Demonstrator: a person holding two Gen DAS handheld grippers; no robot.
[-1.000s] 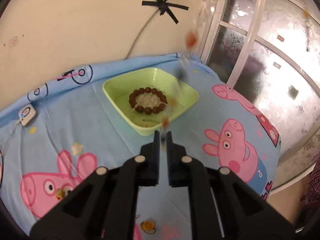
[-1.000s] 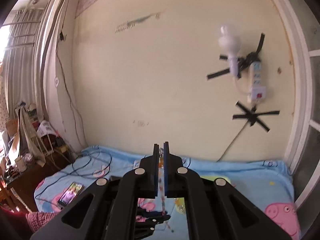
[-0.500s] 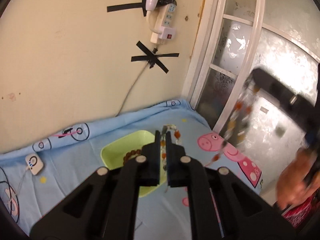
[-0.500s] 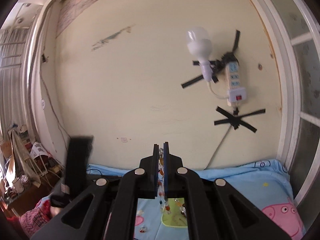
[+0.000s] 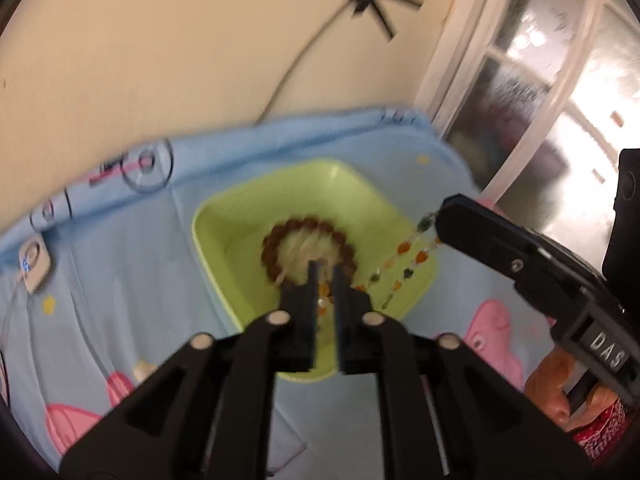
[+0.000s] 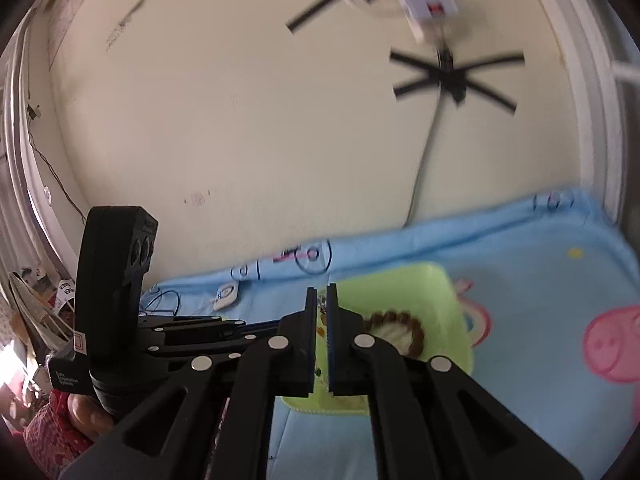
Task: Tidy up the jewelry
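The left gripper [image 5: 324, 276] points steeply downward, its jaws opening. The right gripper [image 6: 323, 304] angles in from the left gripper's right side, tips level with it, jaws closed. A hand [image 5: 560, 392] grips the right handle

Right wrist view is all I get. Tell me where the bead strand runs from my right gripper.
Observer: From the right gripper the bead strand slopes down, doubled, across the green tray and ends between the fingers of the left gripper.
Operator: Report that gripper's jaws.
Observer: They are opening. There is a clear gap, and the strand's beads sit loose in it.
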